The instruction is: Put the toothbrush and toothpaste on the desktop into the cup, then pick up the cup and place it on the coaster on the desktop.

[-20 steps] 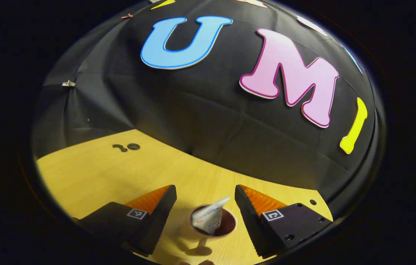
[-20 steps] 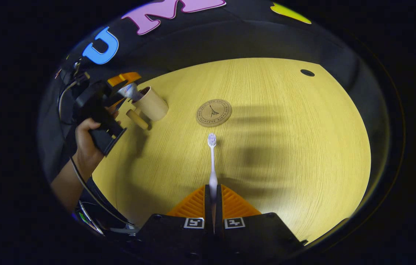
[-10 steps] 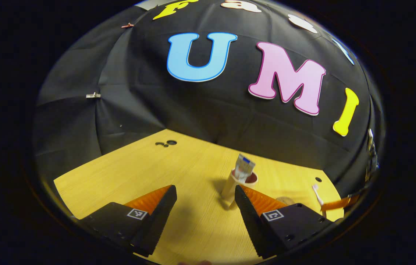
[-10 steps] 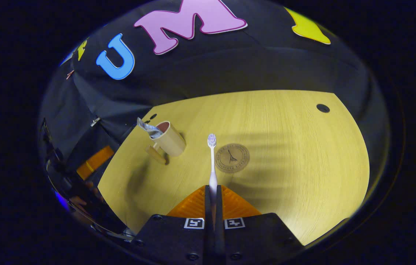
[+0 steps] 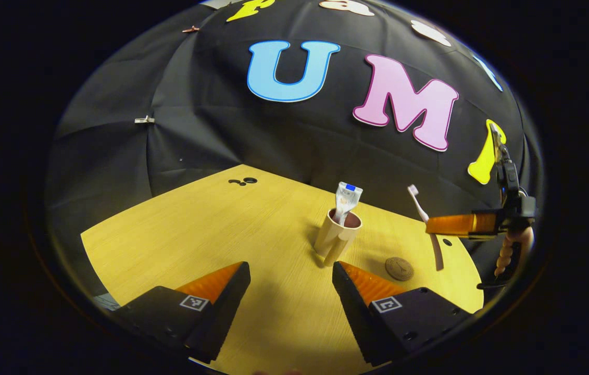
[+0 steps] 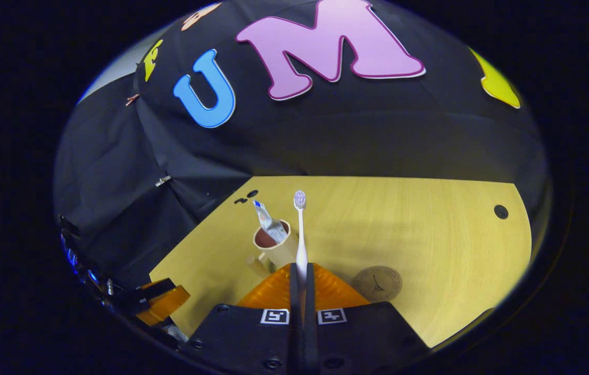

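- The right gripper [image 6: 301, 276] is clamped on the toothbrush [image 6: 300, 234], long axis running away from the camera, bristles at the far end.
- The left gripper [image 5: 290, 291] gapes wide, holding nothing.
- Beyond both, the cup [image 6: 275, 250] stands upright on the desktop [image 6: 429, 234] with the toothpaste [image 5: 346, 200] sticking up from it, the coaster [image 5: 399, 268] nearby.

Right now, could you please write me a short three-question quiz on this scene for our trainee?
1. True or false: the white toothpaste tube already stands in the beige handled cup.
2. What does the right gripper hold between its fingers? A) white toothbrush B) toothpaste C) cup
3. Fill in: the round brown coaster lies on the wooden desktop with ____ on it.

Key: 1 true; 2 A, the white toothbrush; 3 nothing.
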